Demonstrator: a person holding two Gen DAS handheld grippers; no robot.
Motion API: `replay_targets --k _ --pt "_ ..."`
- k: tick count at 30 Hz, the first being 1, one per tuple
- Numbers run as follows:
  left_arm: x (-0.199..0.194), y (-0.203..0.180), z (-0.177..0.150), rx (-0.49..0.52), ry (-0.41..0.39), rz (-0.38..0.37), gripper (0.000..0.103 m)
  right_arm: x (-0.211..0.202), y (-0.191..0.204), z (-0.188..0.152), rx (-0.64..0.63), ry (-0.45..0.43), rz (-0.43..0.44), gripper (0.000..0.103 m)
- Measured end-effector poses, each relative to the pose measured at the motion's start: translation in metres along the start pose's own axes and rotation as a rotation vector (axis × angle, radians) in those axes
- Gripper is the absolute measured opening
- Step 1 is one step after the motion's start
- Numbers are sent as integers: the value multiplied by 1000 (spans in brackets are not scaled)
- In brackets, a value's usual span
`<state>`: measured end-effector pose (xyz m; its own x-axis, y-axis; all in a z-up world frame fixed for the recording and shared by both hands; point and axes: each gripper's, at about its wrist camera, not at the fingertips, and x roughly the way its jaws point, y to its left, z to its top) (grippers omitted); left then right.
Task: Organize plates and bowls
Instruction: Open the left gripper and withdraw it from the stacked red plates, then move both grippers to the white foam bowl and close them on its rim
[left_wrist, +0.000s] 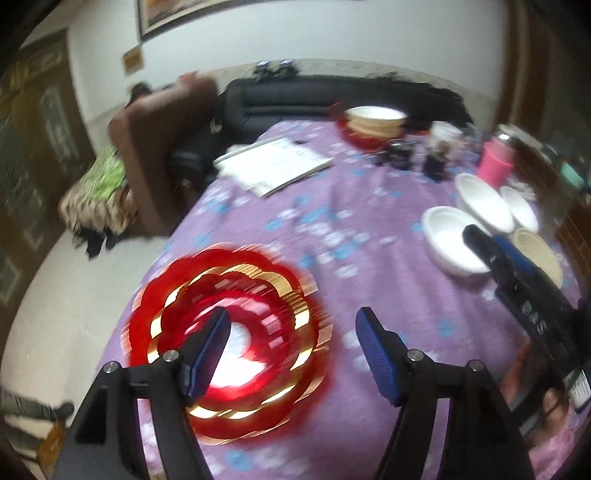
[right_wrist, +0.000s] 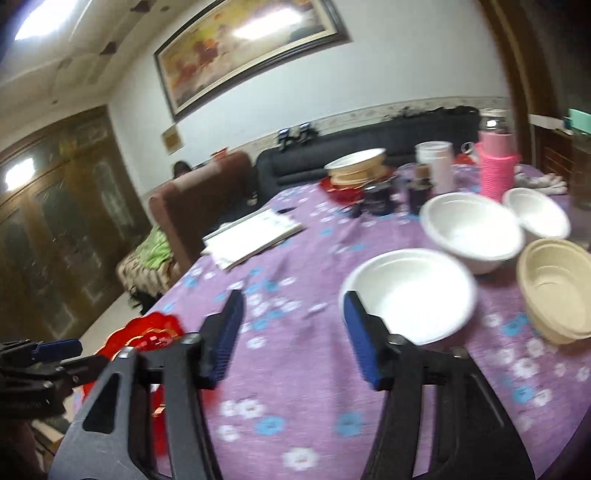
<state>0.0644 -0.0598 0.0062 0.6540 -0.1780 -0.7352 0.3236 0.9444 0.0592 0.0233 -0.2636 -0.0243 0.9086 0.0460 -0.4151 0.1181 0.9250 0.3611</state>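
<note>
Left gripper (left_wrist: 291, 328) agape, right gripper (right_wrist: 293, 314) likewise — empty

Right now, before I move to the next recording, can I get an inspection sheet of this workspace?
Surface: table under a purple floral cloth.
Job's things: red scalloped plate near the table edge, blurred; three white bowls; tan bowl stack; bowls stacked on a red plate at the far side.
Clutter: papers, pink cup, dark jars.
Grippers: left gripper and right gripper open, nothing between the fingers.
Cables: nothing seen.
Surroundings: black sofa, brown armchair, framed painting.
</note>
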Motion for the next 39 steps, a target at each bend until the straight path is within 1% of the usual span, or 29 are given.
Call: replay_targets --k 2,3,5,8,10,12,14,17,21,23,30,32,34,36,39 --pt "7 -28 10 33 -40 10 72 -11 -16 4 12 -31 -12 78" --pt "8 -34 13 36 -53 12 72 -16 -25 6 21 -45 -13 81" --pt "12 -52 22 43 -78 -1 72 -25 -40 13 24 -63 -25 81" --pt "20 -74 35 38 -111 -22 72 -34 -59 25 12 -82 -69 82" --pt "22 -83 40 39 -130 -18 72 -33 -70 33 15 -48 -67 82" --pt "29 -92 47 35 -131 -15 73 -31 -81 39 30 -14 -53 82" --pt "38 -102 54 27 -122 -26 73 -27 -92 44 53 -1 -54 82" --pt "52 -109 63 18 -107 -22 73 -17 -106 47 100 24 -55 82" --pt "69 -116 71 17 -85 -18 73 3 -122 50 174 110 -54 82" --pt "77 -117 74 12 -68 -19 73 10 -127 51 197 146 -72 82" --pt "106 -121 77 1 -11 -16 73 23 -151 49 298 203 -92 82" --pt "116 -122 77 -9 12 -31 73 27 -157 47 329 224 -74 82" --pt "126 -123 77 -15 42 -46 73 29 -160 45 350 235 -74 82" --pt "136 -123 76 -30 79 -75 73 33 -164 43 371 245 -57 82" --pt "141 -121 75 -49 100 -114 73 38 -168 40 410 267 -33 82"
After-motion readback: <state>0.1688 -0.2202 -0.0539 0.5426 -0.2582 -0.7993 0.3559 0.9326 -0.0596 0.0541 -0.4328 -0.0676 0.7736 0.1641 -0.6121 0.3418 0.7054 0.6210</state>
